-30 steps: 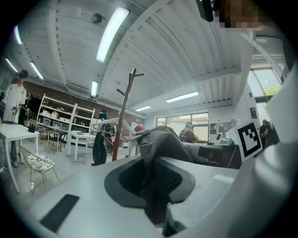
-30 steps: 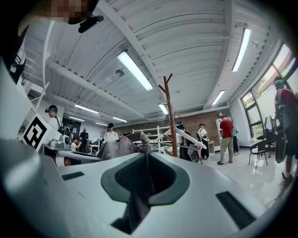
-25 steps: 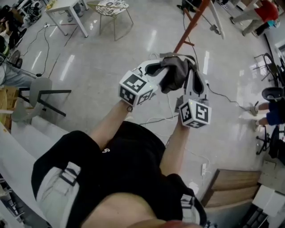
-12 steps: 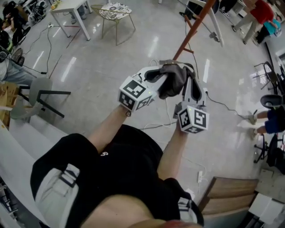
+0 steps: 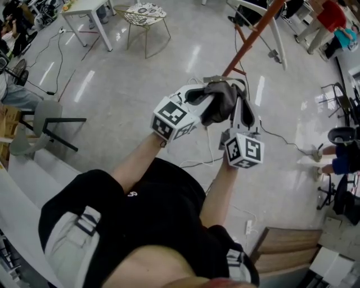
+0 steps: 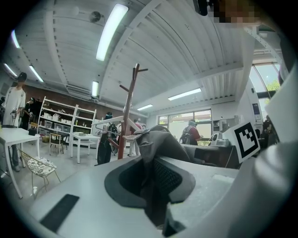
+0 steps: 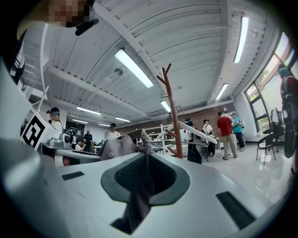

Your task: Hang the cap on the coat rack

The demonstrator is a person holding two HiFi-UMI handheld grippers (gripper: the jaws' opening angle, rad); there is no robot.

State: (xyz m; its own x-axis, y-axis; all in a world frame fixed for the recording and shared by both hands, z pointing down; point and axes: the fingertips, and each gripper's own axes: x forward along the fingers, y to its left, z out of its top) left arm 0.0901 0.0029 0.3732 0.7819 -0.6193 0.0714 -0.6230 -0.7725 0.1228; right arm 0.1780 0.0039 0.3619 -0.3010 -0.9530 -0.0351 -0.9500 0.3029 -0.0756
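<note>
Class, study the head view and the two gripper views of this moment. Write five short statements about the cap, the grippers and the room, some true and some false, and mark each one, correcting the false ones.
1. The left gripper and the right gripper both grip the cap. True.
2. The cap already hangs on the coat rack. False: it is held up between the two grippers, apart from the rack.
3. The coat rack is a reddish-brown pole with branch-like pegs. True.
4. The left gripper's jaws stand wide open and empty. False: they are closed on the cap's grey fabric.
5. A white table stands at the head view's upper left. True.
</note>
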